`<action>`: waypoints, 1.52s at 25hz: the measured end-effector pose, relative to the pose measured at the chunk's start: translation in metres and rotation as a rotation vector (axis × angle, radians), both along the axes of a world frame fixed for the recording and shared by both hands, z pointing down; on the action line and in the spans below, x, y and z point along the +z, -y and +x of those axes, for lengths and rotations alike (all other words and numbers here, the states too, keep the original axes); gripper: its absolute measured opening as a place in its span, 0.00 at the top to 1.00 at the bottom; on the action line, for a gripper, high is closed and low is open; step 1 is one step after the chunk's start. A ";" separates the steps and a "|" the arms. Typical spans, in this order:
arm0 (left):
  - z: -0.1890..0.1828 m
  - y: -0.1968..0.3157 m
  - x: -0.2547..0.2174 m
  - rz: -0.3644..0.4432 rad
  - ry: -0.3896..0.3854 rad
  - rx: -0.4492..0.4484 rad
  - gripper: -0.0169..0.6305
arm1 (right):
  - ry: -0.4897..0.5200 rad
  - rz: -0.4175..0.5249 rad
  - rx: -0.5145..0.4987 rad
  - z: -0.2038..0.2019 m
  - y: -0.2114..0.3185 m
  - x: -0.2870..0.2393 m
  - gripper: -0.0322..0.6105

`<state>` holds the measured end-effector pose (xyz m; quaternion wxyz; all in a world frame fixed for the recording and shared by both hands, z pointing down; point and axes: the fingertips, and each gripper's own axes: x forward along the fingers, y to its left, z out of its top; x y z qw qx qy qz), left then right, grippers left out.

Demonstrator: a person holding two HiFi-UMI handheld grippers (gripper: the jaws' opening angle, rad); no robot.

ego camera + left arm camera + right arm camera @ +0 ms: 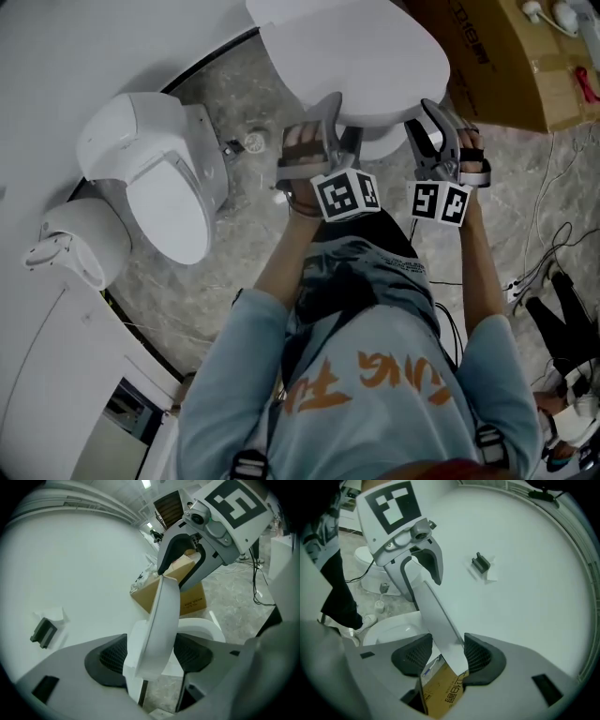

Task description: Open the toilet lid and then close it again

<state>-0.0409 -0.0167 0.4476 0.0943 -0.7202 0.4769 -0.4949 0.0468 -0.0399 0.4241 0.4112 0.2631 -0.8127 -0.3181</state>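
Observation:
The white toilet lid [375, 66] stands raised and tilted in front of me, at the top middle of the head view. My left gripper [323, 117] is shut on the left part of its front edge, my right gripper [433, 122] on the right part. In the left gripper view the lid [164, 616] runs edge-on between the pads of my left gripper [152, 656], with the seat [206, 630] below. In the right gripper view the lid [436, 616] sits between the pads of my right gripper [445, 656], above the open bowl [389, 632].
A second white toilet [159, 178] with its lid down stands to the left, beside a smaller white fixture [80, 239]. A cardboard box [511, 56] sits at the upper right. Cables [553, 262] lie on the stone floor to the right. A white curved wall [56, 66] closes the left.

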 end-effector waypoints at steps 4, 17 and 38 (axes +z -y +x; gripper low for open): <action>-0.009 0.020 -0.027 0.065 0.023 0.006 0.56 | 0.046 0.039 0.026 -0.013 0.023 -0.029 0.63; -0.046 0.080 -0.091 0.190 0.034 0.010 0.67 | 0.076 0.146 0.053 -0.059 0.086 -0.090 0.76; -0.134 0.214 -0.148 0.303 -0.007 -0.037 0.73 | 0.165 0.216 0.087 -0.145 0.224 -0.155 0.81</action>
